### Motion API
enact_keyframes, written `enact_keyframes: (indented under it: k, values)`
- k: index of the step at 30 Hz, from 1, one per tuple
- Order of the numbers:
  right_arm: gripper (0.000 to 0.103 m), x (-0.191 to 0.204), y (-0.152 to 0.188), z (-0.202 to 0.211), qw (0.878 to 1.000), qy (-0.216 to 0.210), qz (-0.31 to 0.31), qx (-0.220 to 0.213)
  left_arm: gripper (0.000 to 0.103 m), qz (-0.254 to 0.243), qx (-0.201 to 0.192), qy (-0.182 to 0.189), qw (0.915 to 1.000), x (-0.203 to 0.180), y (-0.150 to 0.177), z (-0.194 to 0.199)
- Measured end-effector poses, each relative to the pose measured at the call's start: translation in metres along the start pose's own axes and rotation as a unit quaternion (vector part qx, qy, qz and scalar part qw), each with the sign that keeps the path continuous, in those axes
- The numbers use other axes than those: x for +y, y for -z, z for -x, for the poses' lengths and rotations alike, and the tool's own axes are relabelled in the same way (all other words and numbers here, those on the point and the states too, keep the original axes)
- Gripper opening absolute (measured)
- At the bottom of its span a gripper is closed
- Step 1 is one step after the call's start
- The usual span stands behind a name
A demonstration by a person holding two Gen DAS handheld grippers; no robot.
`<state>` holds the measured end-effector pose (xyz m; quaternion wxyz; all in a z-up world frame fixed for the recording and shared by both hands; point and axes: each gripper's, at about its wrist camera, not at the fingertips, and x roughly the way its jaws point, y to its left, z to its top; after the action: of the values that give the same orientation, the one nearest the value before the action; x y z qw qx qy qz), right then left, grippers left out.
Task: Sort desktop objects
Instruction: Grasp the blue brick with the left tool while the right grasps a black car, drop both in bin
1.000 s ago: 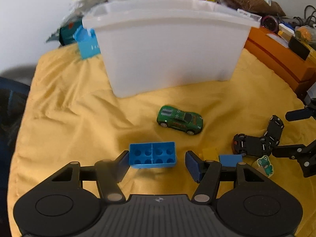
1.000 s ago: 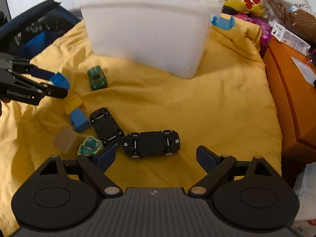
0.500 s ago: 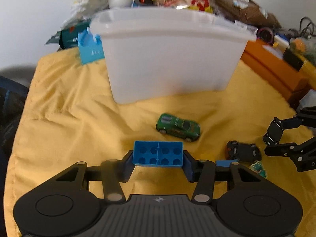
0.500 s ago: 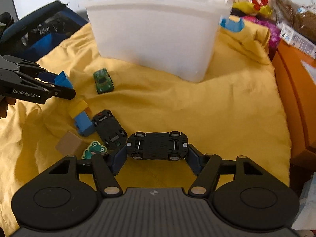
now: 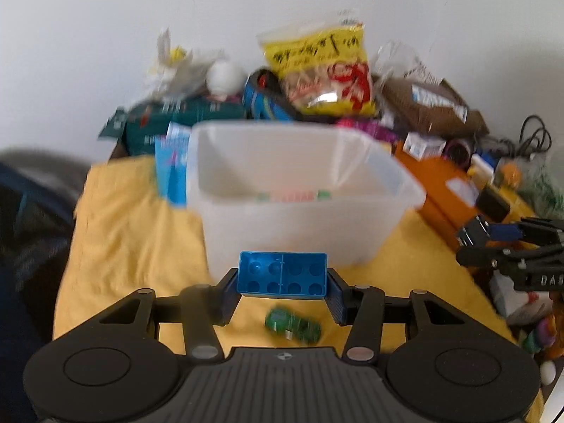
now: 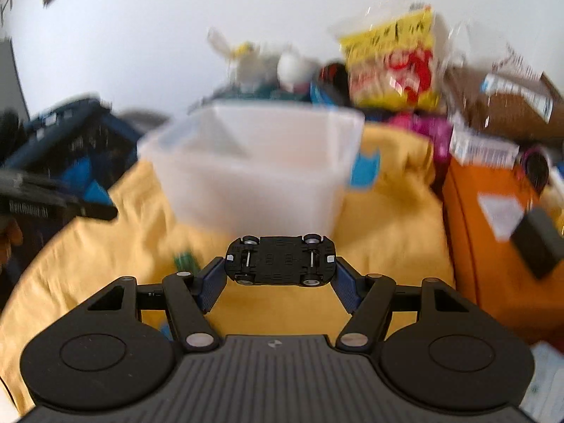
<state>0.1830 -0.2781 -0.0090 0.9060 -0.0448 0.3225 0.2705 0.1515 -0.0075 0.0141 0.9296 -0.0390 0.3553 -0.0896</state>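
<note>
Blue brick clamped, left gripper — right gripper lettering blurred.

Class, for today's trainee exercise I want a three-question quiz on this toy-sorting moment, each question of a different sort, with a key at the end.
1. True or false: the left gripper is shut on a blue building block.
2. Multiple choice: which side of the black toy car held in the right gripper faces the camera? A) roof B) underside with wheels and axles C) front bumper
3. Fill in: the green toy car lies on the ______ cloth in front of the white plastic bin.

Key: 1 true; 2 B; 3 yellow
</note>
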Motion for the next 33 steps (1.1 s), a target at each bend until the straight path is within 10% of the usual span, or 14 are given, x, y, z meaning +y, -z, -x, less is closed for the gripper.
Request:
enact_keyframes:
  k: [13, 24, 28, 33]
  values:
    - [0.068, -0.011, -0.115, -0.027, 0.999, 0.003, -0.037, -0.007, 0.054, -0.028, -0.002, -0.006, 0.9996, -0.002, -0.101, -0.017]
    - [0.068, -0.016, -0.142, -0.071, 0.998, 0.005, -0.046, 0.05, 0.054, -0.016, 0.038, -0.04, 0.9984, -0.001, -0.14, -0.057]
    - [0.09, -0.013, -0.15, -0.083, 0.998, 0.019, -0.038, 0.051, 0.07, -0.03, 0.04, -0.085, 0.9952, -0.004, -0.149, -0.067]
    - [0.09, -0.012, -0.145, -0.083, 0.998, 0.026, -0.03, 0.054, 0.07, -0.023, 0.042, -0.082, 0.9955, 0.002, -0.142, -0.068]
